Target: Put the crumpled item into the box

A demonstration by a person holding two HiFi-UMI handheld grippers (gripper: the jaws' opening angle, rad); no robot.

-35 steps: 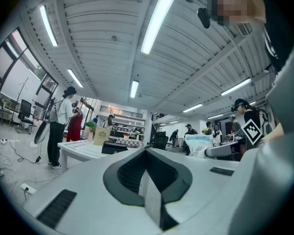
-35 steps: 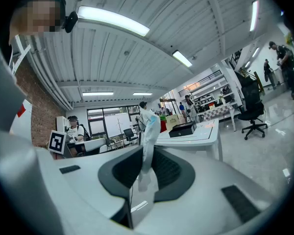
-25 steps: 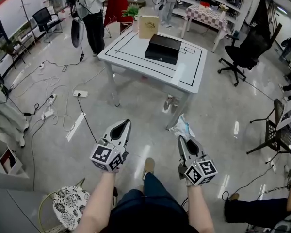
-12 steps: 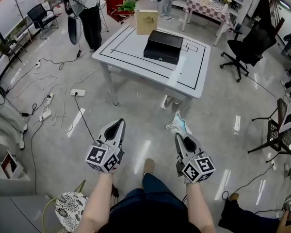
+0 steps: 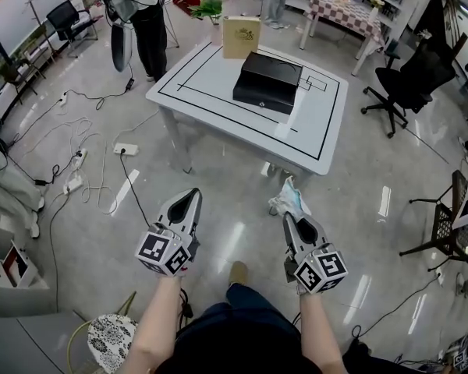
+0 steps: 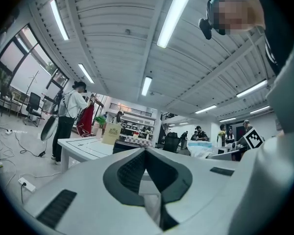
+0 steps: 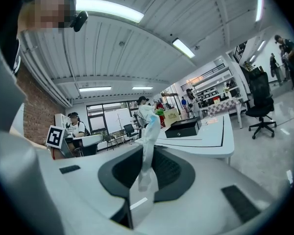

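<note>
One white table (image 5: pixel 210 84), marked with black lines, is seen on a glossy floor (image 5: pixel 218 236) strewn with cables (image 5: pixel 130 179). The table is shown nearer than a second ago. A black box (image 5: pixel 267 82) is set closed on it. The crumpled item (image 5: pixel 290 199) is pinched by the right gripper (image 5: pixel 289 216), short of the table; the left gripper (image 5: pixel 193 195) is closed and empty.

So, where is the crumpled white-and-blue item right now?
The crumpled white-and-blue item is right of centre in the head view, pinched in the right hand-held gripper above the floor, just before the near edge of the white table.
</note>
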